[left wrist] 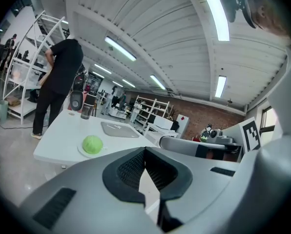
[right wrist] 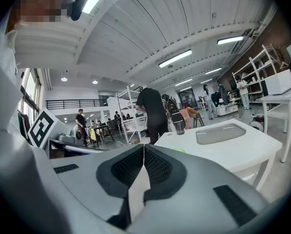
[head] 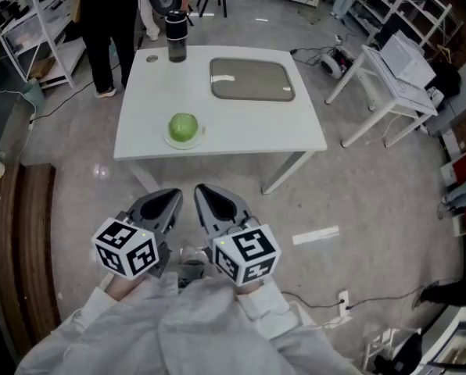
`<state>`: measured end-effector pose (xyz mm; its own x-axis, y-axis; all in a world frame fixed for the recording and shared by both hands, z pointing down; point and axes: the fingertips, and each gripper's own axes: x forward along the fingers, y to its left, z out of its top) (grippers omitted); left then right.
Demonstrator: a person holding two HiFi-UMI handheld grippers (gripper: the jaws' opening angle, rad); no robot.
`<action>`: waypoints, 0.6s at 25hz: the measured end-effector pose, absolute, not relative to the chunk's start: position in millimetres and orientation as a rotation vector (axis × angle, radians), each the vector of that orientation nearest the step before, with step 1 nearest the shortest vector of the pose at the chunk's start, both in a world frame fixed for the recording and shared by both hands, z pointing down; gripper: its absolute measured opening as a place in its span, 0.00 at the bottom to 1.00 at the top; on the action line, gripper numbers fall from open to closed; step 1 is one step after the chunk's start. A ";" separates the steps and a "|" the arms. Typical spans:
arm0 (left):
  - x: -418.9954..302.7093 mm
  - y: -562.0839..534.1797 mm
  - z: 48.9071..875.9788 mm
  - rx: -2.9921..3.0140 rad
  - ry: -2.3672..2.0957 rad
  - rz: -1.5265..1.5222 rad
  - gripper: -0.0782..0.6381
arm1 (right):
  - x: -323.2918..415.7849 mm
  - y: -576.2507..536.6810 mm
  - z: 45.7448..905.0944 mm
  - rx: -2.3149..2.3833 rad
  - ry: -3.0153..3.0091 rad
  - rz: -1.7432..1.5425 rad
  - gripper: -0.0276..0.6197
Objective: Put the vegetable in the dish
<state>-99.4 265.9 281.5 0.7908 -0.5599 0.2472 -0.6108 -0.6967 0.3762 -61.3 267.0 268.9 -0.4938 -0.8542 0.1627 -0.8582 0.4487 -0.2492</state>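
Note:
A round green vegetable (head: pixel 184 126) rests on a small white dish (head: pixel 170 141) near the front edge of the white table (head: pixel 295 127). In the left gripper view the vegetable (left wrist: pixel 93 144) sits well ahead of the jaws. Only a green sliver of it (right wrist: pixel 180 150) shows over the jaws in the right gripper view. My left gripper (head: pixel 174 197) and right gripper (head: pixel 202 191) are side by side, close to my body, short of the table and lower than its top. Both are shut on nothing, the left gripper (left wrist: pixel 145 152) and the right gripper (right wrist: pixel 144 147) alike.
A grey tray (head: pixel 252 79) lies on the table's far right half. A dark bottle (head: pixel 177 36) stands at the far edge. A person in black (head: pixel 108 22) stands beyond the far left corner by a white shelf (head: pixel 18 22). A smaller white table (head: pixel 393 80) is at the right.

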 end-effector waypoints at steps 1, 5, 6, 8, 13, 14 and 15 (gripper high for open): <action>-100.5 256.8 282.2 2.544 -0.868 0.164 0.12 | -62.1 257.4 269.0 1.589 -2.656 0.469 0.06; -109.6 227.8 289.7 2.536 -0.825 0.192 0.12 | -67.0 230.6 272.0 1.650 -2.623 0.492 0.06; -112.1 222.4 291.9 2.529 -0.812 0.197 0.12 | -69.4 225.7 273.7 1.657 -2.614 0.501 0.06; -114.1 215.0 296.6 2.508 -0.784 0.206 0.12 | -73.5 217.9 279.3 1.655 -2.596 0.534 0.06; -104.1 208.4 308.7 2.495 -0.760 0.244 0.12 | -68.5 207.3 295.9 1.643 -2.558 0.604 0.06; -102.7 204.5 311.1 2.488 -0.761 0.241 0.12 | -66.7 202.9 298.9 1.640 -2.555 0.611 0.06; -102.1 199.1 313.0 2.478 -0.763 0.238 0.12 | -65.3 197.3 301.1 1.637 -2.554 0.618 0.06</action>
